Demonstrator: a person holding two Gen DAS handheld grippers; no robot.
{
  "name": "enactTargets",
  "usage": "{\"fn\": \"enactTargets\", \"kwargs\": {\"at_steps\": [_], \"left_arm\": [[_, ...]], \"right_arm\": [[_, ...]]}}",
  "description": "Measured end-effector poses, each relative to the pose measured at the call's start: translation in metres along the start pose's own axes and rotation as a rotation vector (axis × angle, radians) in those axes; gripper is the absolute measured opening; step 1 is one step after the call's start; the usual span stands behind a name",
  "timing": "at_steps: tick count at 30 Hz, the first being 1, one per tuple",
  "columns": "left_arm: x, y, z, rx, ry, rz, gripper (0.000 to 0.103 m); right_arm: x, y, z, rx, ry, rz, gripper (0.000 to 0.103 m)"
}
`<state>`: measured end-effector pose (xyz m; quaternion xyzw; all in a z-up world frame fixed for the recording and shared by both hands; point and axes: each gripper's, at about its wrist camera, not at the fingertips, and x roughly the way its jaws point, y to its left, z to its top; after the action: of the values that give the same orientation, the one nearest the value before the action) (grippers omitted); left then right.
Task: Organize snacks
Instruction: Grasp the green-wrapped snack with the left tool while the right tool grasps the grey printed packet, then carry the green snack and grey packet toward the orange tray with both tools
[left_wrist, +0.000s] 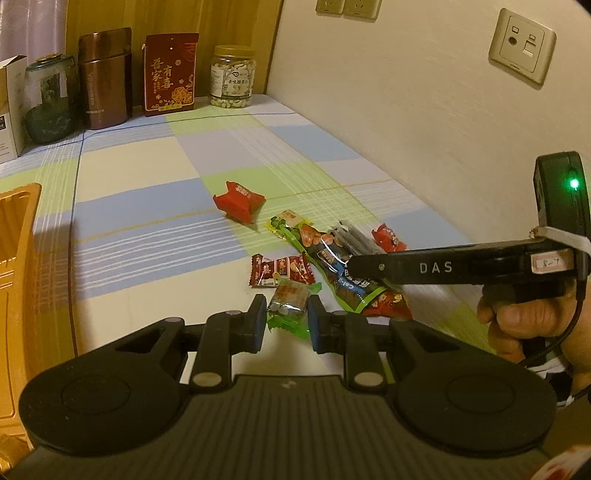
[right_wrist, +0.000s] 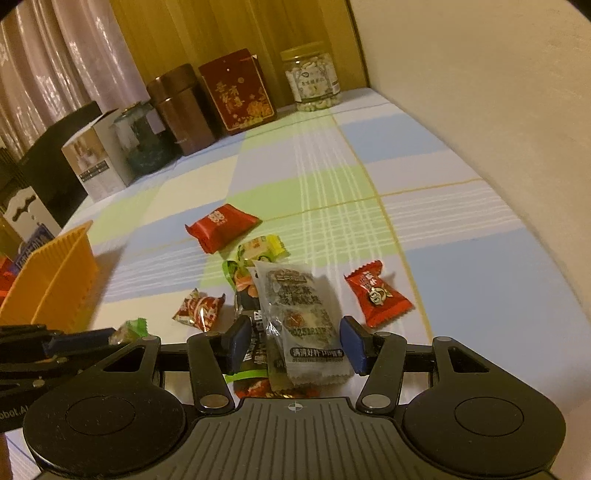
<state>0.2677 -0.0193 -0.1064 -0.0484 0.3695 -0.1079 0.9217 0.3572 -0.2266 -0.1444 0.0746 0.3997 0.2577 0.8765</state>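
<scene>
My left gripper (left_wrist: 287, 321) is shut on a small green-wrapped candy (left_wrist: 288, 301), held just above the checked tablecloth (left_wrist: 147, 229). In the right wrist view that gripper (right_wrist: 74, 339) enters from the left with the green candy (right_wrist: 129, 330). My right gripper (right_wrist: 295, 343) stands open, its fingers either side of a grey-clear packet (right_wrist: 299, 314) lying on a pile of dark packets. From the left wrist view the right gripper (left_wrist: 354, 264) reaches in sideways over that pile (left_wrist: 332, 266). Loose around it lie a red packet (right_wrist: 221, 227), a yellow-green candy (right_wrist: 260, 249), a red-brown candy (right_wrist: 199, 308) and a red candy (right_wrist: 376, 293).
An orange ribbed tray (right_wrist: 55, 280) stands at the left edge. Along the back are a jar of nuts (left_wrist: 232, 75), a red box (left_wrist: 170, 72), a brown canister (left_wrist: 105, 77), a glass jar (left_wrist: 50, 99) and a white carton (right_wrist: 96, 162). A wall (left_wrist: 424, 110) bounds the right side.
</scene>
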Motion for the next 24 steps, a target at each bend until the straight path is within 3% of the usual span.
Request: {"fn": "enactTargets", "kwargs": {"at_steps": [3,15,24], "left_arm": [[-0.001,0.0,-0.001,-0.004,0.003,0.003,0.021],[-0.023,-0.004,0.002,-0.012,-0.017,0.03,0.021],[-0.07,-0.004,0.003,-0.052,-0.052,0.059,0.021]], "right_arm": [[-0.001,0.001,0.0,0.001,0.005,0.006,0.04],[-0.032,0.027,0.0,-0.044,-0.053,-0.058,0.037],[-0.083,0.063,-0.004,-0.027,-0.074,-0.081,0.037]]}}
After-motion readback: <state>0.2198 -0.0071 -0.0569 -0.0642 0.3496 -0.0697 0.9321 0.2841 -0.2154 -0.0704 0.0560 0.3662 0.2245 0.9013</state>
